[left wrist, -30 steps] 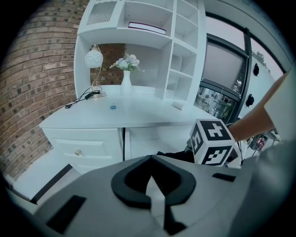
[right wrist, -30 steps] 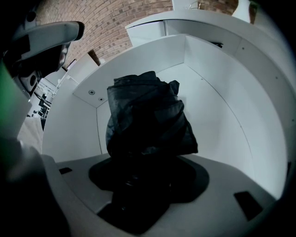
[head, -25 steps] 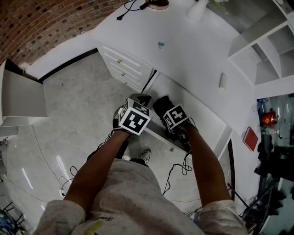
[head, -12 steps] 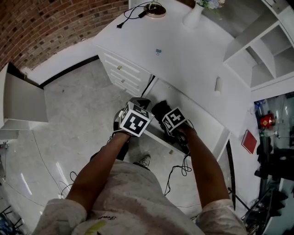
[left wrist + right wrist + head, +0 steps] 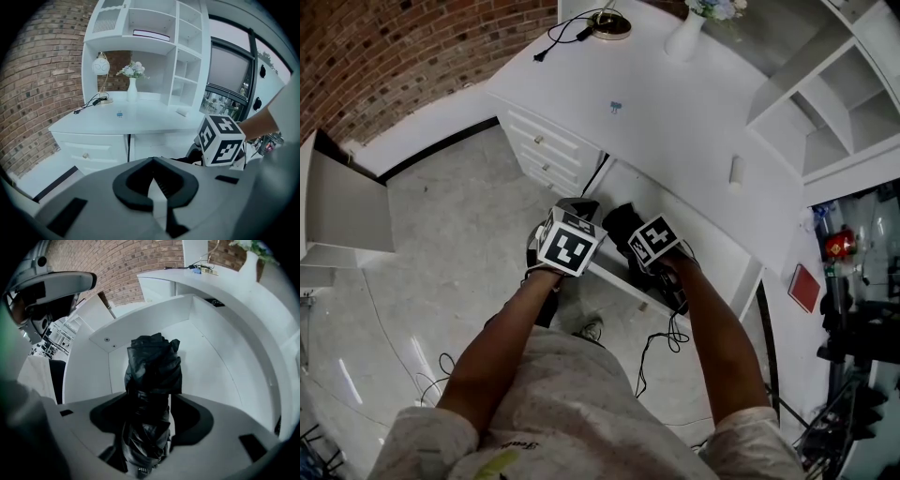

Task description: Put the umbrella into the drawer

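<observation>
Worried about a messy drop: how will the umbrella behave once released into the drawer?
The umbrella shows loose, crumpled fabric, so it will probably land softly. It stands straight out of the right gripper, suggesting a stiff core. Its folds should keep it from rolling far in the drawer.

Two hand-held grippers [image 5: 153, 190] [image 5: 149, 427], one black umbrella [image 5: 153, 365]; one open drawer [image 5: 140, 319], one counter [image 5: 150, 118]; one vase [image 5: 132, 95], one lamp [image 5: 101, 66], one blue clip [image 5: 120, 114]
</observation>
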Motion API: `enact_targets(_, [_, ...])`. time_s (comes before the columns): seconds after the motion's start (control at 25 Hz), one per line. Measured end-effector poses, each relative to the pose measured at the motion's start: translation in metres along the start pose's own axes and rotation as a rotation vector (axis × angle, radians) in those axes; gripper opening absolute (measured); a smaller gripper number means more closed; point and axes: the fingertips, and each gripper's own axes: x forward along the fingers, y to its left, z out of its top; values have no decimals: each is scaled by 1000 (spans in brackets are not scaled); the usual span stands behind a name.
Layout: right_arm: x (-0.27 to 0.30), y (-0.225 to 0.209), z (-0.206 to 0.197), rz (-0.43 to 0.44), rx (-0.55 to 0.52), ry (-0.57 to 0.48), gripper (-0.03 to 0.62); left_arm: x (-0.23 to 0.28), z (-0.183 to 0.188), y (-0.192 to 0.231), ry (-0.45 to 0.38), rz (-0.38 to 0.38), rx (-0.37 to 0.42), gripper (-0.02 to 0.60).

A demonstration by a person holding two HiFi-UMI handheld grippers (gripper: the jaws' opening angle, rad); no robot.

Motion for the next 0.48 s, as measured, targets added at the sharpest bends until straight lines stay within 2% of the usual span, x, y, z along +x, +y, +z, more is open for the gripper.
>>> enact_targets(0.48, [-61, -1, 30, -48, 46, -212, 261, -19, 8, -11, -65, 36, -42, -2])
